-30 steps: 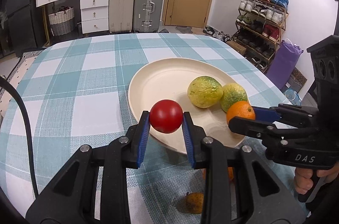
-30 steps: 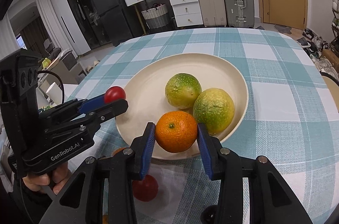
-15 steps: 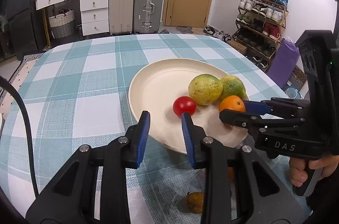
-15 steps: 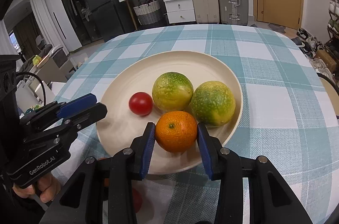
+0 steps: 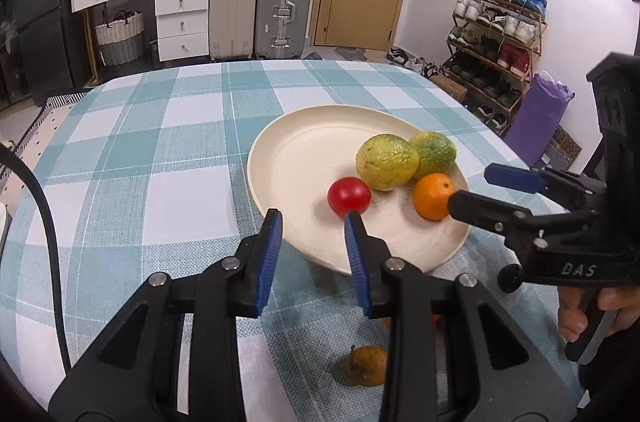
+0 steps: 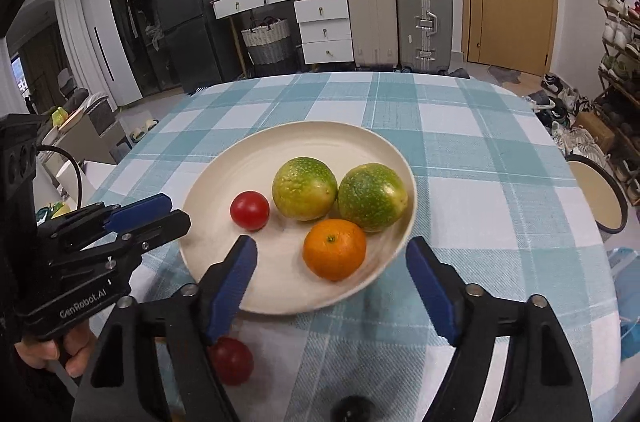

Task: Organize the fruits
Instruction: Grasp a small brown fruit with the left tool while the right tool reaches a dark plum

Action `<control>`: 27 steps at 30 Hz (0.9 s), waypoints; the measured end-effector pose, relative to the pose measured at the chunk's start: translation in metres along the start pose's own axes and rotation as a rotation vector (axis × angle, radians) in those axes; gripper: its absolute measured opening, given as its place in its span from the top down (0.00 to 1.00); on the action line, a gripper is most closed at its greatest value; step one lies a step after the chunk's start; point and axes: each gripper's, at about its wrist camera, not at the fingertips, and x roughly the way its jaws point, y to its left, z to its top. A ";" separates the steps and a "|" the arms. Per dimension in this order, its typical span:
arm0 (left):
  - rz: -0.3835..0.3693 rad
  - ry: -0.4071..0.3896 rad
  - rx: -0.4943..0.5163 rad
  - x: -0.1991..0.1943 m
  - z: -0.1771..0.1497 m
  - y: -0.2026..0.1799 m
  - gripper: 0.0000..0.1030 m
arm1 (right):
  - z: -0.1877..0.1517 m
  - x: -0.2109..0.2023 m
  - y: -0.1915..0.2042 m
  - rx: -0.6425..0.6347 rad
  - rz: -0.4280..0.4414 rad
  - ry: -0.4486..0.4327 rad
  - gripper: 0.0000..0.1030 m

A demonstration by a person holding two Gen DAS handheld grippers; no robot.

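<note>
on the plate [image 6: 248,166]: four loose fruits

Your 2 wrist cameras look down along their fingers, close over the same plate [image 5: 280,146] [image 6: 224,174] and each other's gripper

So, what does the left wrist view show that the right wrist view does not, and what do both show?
Only the left wrist view shows a small brownish fruit on the tablecloth below the plate, and a purple bag by the shoe rack.

Only the right wrist view shows a second red fruit on the cloth near the camera, and a dark fridge.

Both show the cream plate holding two green-yellow fruits, the orange and the red tomato. Both show the left gripper and the right gripper open, holding nothing.
</note>
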 end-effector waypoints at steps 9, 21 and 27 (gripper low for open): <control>0.015 -0.074 0.046 -0.041 -0.011 -0.012 0.18 | -0.022 -0.034 -0.012 0.040 0.027 -0.022 0.01; 0.050 -0.051 -0.021 -0.075 -0.035 -0.002 0.01 | -0.047 -0.061 -0.020 0.084 0.017 -0.036 0.00; 0.034 -0.057 -0.030 -0.092 -0.044 -0.006 0.01 | -0.062 -0.067 -0.022 0.086 0.012 -0.019 0.00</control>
